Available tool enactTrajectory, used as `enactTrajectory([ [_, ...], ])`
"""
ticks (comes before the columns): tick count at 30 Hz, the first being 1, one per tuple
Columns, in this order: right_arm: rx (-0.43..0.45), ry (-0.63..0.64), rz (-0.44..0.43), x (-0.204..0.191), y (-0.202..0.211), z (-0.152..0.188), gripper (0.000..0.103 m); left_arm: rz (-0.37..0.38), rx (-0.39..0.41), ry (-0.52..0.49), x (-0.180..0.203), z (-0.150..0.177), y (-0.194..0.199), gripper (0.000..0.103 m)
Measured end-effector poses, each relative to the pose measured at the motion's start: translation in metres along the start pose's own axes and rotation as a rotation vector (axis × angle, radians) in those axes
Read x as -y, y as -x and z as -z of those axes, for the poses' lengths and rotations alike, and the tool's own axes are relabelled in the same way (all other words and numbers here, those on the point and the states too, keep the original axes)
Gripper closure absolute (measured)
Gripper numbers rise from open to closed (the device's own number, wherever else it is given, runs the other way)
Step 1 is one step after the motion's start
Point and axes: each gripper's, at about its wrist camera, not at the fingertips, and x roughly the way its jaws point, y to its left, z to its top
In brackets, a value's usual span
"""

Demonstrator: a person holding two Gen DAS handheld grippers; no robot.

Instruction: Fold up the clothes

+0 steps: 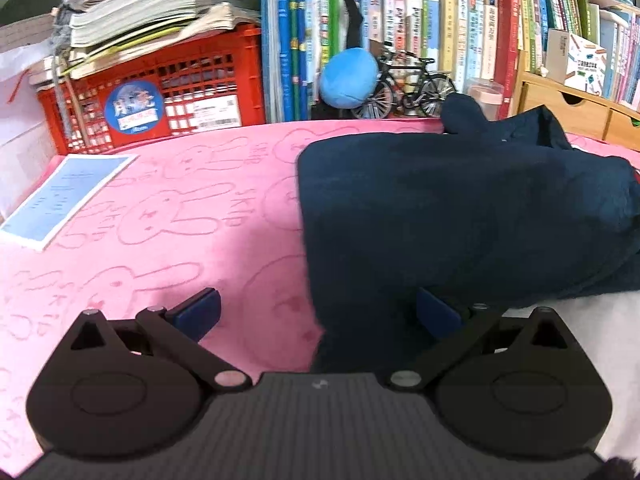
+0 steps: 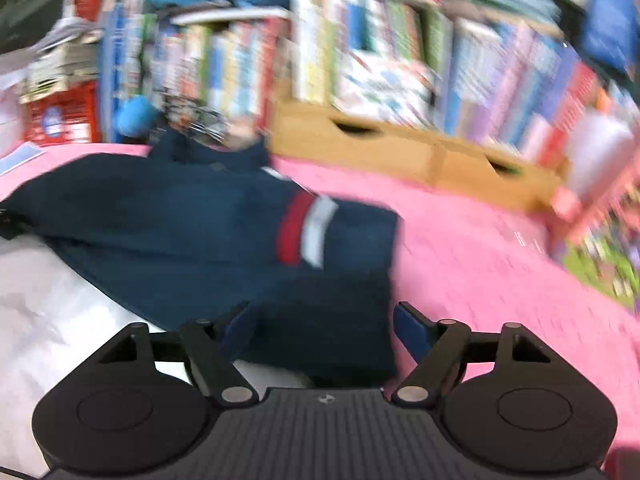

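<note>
A navy garment [image 1: 460, 216] lies bunched on the pink bunny-print blanket [image 1: 180, 208], to the right in the left wrist view. My left gripper [image 1: 318, 316] is open low over the blanket. The garment's near left edge runs between its blue pads, and the right pad [image 1: 436, 316] is tucked under a fold. In the blurred right wrist view the same garment [image 2: 200, 232] shows a red and white stripe [image 2: 306, 232]. My right gripper [image 2: 326, 328] stands open, with the garment's near right corner between its fingers and the pads apart from it.
A red crate [image 1: 160, 92] under stacked papers, a blue plush ball [image 1: 348, 78], a model bicycle [image 1: 404, 88] and bookshelves line the back edge. A blue sheet [image 1: 68, 196] lies far left. Wooden drawers [image 2: 400, 148] stand at the back right. White fabric [image 2: 60, 300] shows near the garment.
</note>
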Motion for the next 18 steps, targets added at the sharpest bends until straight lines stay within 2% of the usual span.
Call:
enactTrajectory([
  [4,-0.016,-0.099,-0.02,0.02,-0.009,0.009,0.039,-0.032,0.002,-0.001,-0.011,0.005,0.005,0.0],
  [7,-0.035,-0.064,-0.024,0.011,-0.027,0.012,0.04,-0.057,0.004,-0.011,-0.014,0.008,0.01,0.0],
  [9,-0.03,-0.085,-0.042,0.012,-0.036,0.009,0.039,-0.064,0.001,-0.004,-0.015,0.009,0.012,0.0],
  [11,-0.04,-0.106,-0.025,0.015,-0.039,0.003,0.04,-0.071,-0.005,0.004,-0.016,0.01,0.016,0.0],
  [13,-0.034,-0.111,-0.017,0.017,-0.031,0.003,0.04,-0.072,-0.02,0.009,-0.015,0.01,0.023,0.0],
  [18,0.079,-0.069,-0.075,0.022,0.023,0.018,0.031,0.0,0.01,0.0,-0.009,0.015,0.061,0.0],
])
